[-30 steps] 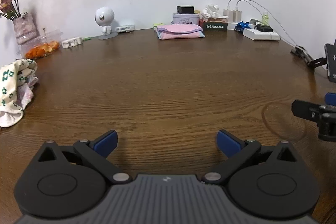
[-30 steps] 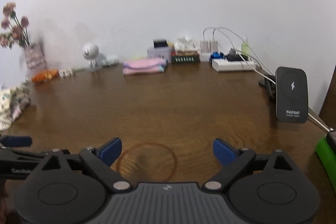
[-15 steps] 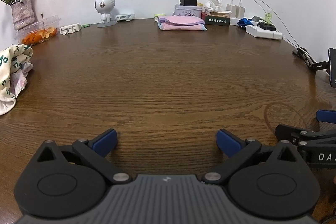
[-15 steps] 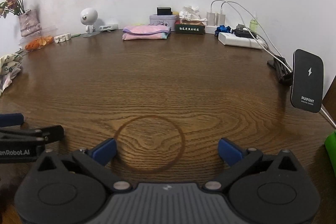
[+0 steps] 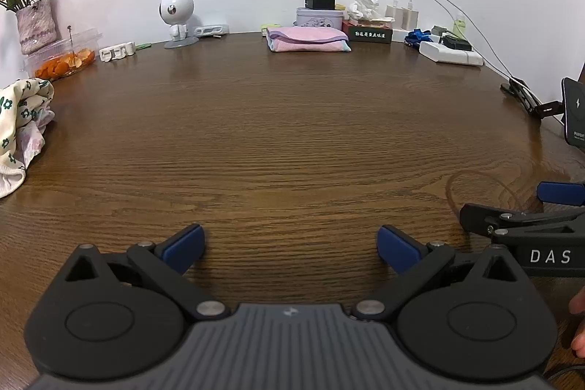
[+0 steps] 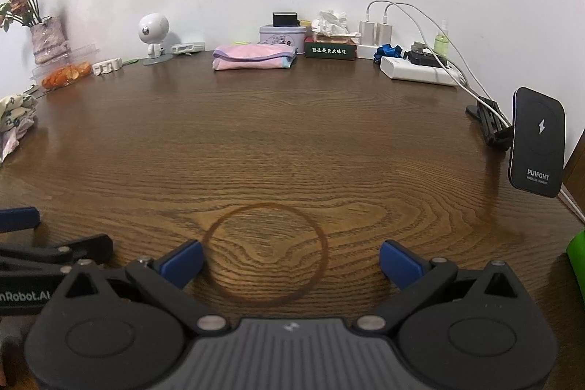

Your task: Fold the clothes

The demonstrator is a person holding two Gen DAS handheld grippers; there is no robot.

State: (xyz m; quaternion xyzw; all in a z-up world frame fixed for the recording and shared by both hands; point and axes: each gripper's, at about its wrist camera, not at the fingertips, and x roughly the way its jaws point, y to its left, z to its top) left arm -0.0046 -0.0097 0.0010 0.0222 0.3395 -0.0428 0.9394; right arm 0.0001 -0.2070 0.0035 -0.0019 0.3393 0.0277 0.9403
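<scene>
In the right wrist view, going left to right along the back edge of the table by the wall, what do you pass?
Vase of flowers → clear box of orange peel → white round-headed figurine → folded pink cloth → dark green box with white lettering → white power strip → black charging stand.
</scene>
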